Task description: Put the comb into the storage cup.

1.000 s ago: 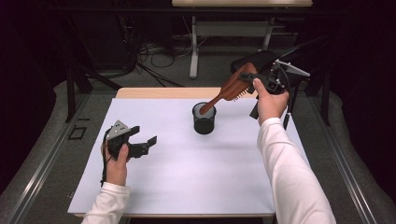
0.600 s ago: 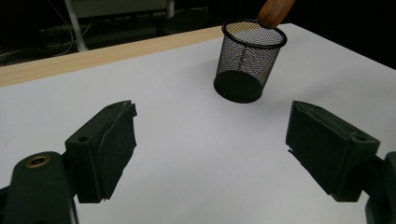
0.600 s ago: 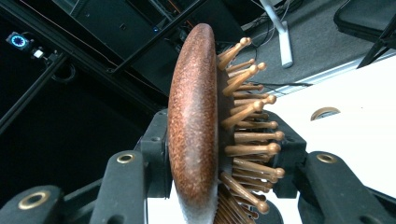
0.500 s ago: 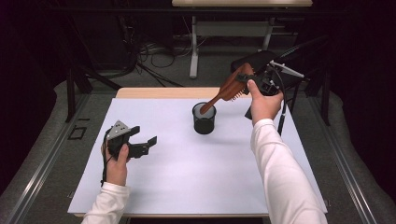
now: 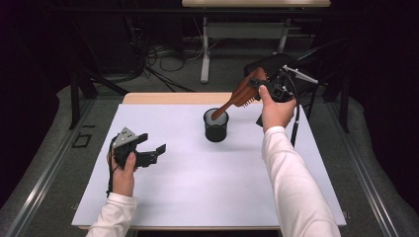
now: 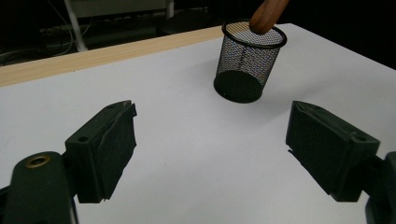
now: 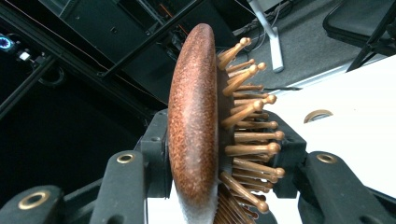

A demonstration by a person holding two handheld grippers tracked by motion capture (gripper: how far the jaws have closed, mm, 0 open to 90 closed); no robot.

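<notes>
Nearly home: the right gripper point(image 5: 264, 88), clamped on a wooden hairbrush point(image 5: 241, 94), has its handle tip inside the mesh cup point(image 5: 216, 126); release remains, left gripper point(image 5: 148, 150) idle, jaws apart

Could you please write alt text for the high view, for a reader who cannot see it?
The right gripper holds a wooden hairbrush by its head, tilted, with the handle tip in a black mesh cup on a white table. The left gripper rests open at the table's left, apart from the cup.
</notes>
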